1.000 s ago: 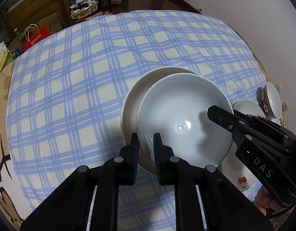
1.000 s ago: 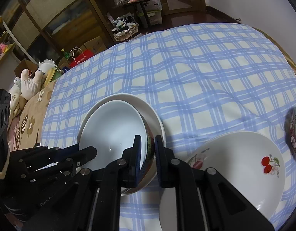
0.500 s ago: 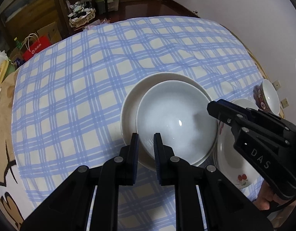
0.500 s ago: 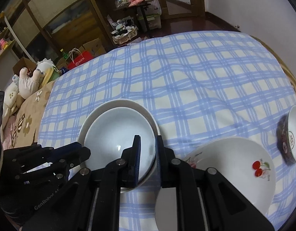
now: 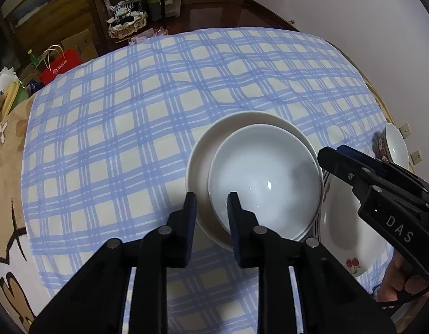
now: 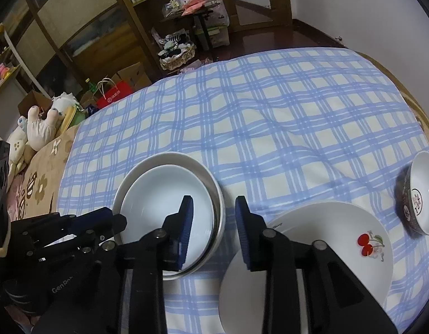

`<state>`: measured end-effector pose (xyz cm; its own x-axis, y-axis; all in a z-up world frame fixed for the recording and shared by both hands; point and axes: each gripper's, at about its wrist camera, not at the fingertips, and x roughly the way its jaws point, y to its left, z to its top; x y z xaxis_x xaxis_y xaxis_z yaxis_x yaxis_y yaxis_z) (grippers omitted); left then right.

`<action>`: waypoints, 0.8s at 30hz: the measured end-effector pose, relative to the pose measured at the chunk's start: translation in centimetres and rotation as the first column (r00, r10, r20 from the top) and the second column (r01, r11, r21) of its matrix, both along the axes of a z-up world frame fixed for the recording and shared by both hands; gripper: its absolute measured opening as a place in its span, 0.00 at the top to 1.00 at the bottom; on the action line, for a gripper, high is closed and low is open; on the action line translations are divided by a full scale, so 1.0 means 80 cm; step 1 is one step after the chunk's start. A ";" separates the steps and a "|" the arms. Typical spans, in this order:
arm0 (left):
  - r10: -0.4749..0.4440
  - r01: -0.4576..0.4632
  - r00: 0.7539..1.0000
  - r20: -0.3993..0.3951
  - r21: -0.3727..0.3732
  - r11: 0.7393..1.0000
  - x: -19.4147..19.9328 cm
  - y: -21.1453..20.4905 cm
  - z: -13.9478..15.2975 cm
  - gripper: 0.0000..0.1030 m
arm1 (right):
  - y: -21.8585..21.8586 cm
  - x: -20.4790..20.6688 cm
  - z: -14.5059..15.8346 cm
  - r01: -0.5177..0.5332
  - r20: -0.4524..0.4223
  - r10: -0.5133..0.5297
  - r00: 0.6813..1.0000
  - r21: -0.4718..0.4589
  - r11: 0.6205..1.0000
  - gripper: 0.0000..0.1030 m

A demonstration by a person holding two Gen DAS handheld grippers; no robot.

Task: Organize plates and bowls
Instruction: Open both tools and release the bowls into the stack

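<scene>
Nearest, our left gripper (image 5: 210, 217) has its fingers (image 5: 190, 222) spread either side of the near rim of the white bowl (image 5: 266, 186); the jaws have just been opening, and the rim stands between the pads with a gap on the outer side, so nothing is pinched.

Our right gripper (image 6: 213, 231) is likewise parted, jaws just opened. One of its fingers (image 6: 184, 231) sits over the bowl's (image 6: 164, 194) inside, the other outside its right rim; the pads look clear of the rim.

The white bowl is round with no long axis, mouth facing up, sitting level. It rests nested inside a wider cream plate (image 5: 214, 139), pushed toward that plate's near right side.

Just to the right, a cherry-print plate (image 6: 337, 236) lies flat on the checked blue cloth (image 6: 270, 117) over the desk. Its rim is very close to the cream plate; we cannot tell if they touch.

Farther right, a small patterned bowl (image 6: 423, 192) stands apart, tilted toward us.

Beyond the desk edge: a red paper bag (image 6: 115, 93) and a woven basket (image 6: 177, 55) on the floor.
</scene>
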<state>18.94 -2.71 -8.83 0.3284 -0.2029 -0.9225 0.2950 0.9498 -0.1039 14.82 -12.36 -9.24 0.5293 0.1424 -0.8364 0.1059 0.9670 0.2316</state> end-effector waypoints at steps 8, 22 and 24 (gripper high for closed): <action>0.006 -0.007 0.998 0.060 0.015 1.000 -0.001 0.001 0.015 0.35 | -0.008 -0.003 0.009 0.027 0.015 -0.027 1.000 -0.003 1.000 0.36; -0.005 -0.005 0.969 0.248 0.041 0.999 -0.017 -0.022 0.053 0.15 | -0.060 -0.021 0.053 0.190 0.117 -0.184 0.976 -0.040 0.981 0.00; -0.004 -0.005 0.967 0.256 0.035 0.999 -0.018 -0.025 0.058 0.15 | -0.072 -0.025 0.060 0.210 0.122 -0.206 0.971 -0.021 0.977 0.00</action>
